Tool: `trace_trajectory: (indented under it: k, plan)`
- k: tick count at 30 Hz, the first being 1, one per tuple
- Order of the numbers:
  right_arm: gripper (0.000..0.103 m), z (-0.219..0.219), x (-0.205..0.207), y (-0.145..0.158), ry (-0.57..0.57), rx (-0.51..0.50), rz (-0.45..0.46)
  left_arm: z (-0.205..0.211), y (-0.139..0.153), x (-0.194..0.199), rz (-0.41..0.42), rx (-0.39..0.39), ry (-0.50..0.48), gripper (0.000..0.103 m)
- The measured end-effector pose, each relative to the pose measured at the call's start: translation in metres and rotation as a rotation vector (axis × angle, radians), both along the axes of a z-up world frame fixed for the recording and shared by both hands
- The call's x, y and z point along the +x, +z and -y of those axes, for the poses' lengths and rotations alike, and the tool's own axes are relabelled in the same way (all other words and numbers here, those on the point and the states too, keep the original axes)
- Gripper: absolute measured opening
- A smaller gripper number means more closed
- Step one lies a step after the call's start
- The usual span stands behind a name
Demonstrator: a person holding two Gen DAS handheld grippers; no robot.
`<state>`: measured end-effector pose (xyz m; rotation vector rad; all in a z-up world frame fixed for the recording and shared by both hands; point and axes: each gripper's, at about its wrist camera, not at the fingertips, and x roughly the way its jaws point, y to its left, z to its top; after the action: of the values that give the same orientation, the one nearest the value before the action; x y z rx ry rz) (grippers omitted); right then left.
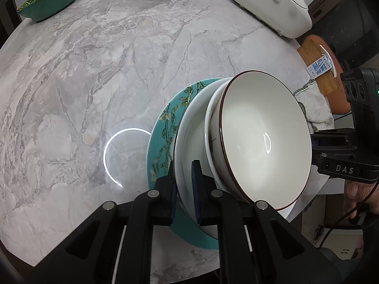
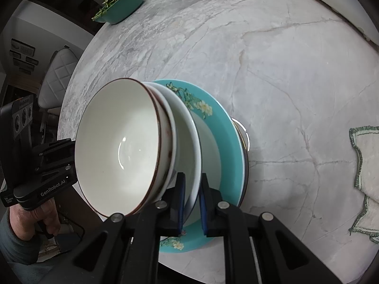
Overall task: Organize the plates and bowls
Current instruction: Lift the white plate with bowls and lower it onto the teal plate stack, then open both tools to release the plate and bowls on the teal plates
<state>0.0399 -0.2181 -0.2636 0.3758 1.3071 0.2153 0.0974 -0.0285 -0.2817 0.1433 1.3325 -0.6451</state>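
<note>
Round table [image 1: 94, 71], grey-white veined marble top, glossy; ring-shaped lamp reflection [image 1: 113, 156] on it just beyond the left tongs. Far edge, well ahead of both tongs: green tub of leafy greens [image 2: 123, 2]. White lidded appliance [image 1: 272, 4] far right. White cloth, green-stitched edge [image 2: 364, 177], right of the right tongs. Quilted white chair [image 2: 56, 75] beyond the table's left edge.

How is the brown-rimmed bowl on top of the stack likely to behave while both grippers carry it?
The brown-rimmed bowl merely rests in the white plates, ungripped, so it may slide if tilted. Its glossy glaze suggests slipperiness. It looks ceramic, so probably rigid and breakable.
</note>
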Motion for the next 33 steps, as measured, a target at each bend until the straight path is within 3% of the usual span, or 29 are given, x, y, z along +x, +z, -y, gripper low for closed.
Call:
trace_trajectory:
  k: [12, 13, 14, 15, 16, 17, 18, 19, 20, 22, 24, 29, 33]
  plan:
    - [0.018, 0.004, -0.005, 0.002, -0.029, 0.040, 0.018, -0.010, 0.011, -0.006, 0.043, -0.034, 0.042, 0.010]
    - [0.020, 0.005, -0.007, 0.004, -0.033, 0.035, 0.020, -0.014, 0.015, -0.007, 0.055, -0.037, 0.051, 0.011]
    - [0.029, 0.007, -0.009, 0.006, -0.037, 0.028, 0.018, -0.017, 0.019, -0.009, 0.065, -0.044, 0.057, 0.011]
    - [0.044, 0.008, -0.012, 0.009, -0.042, 0.018, 0.018, -0.021, 0.025, -0.011, 0.080, -0.046, 0.065, 0.012]
    - [0.052, 0.011, -0.016, 0.013, -0.052, 0.002, 0.024, -0.025, 0.031, -0.012, 0.101, -0.041, 0.076, 0.017]
    - [0.068, 0.013, -0.021, 0.018, -0.064, -0.018, 0.034, -0.031, 0.040, -0.015, 0.130, -0.030, 0.095, 0.022]
    - [0.088, 0.016, -0.026, 0.023, -0.076, -0.029, 0.046, -0.036, 0.047, -0.016, 0.153, -0.026, 0.112, 0.044]
    - [0.096, 0.019, -0.031, 0.030, -0.093, -0.034, 0.070, -0.041, 0.055, -0.018, 0.177, -0.033, 0.131, 0.082]
    - [0.103, 0.022, -0.037, 0.039, -0.114, -0.049, 0.094, -0.047, 0.064, -0.019, 0.205, -0.054, 0.152, 0.098]
    - [0.103, 0.027, -0.046, 0.054, -0.148, -0.087, 0.136, -0.059, 0.084, -0.020, 0.250, -0.118, 0.183, 0.103]
    - [0.103, 0.029, -0.052, 0.071, -0.179, -0.130, 0.180, -0.066, 0.099, -0.019, 0.284, -0.123, 0.208, 0.103]
    - [0.103, 0.019, -0.064, 0.122, -0.197, -0.230, 0.389, -0.077, 0.132, -0.019, 0.399, -0.049, 0.288, 0.103]
    - [0.103, 0.011, -0.065, 0.152, -0.181, -0.295, 0.570, -0.089, 0.145, -0.020, 0.392, 0.047, 0.405, 0.103]
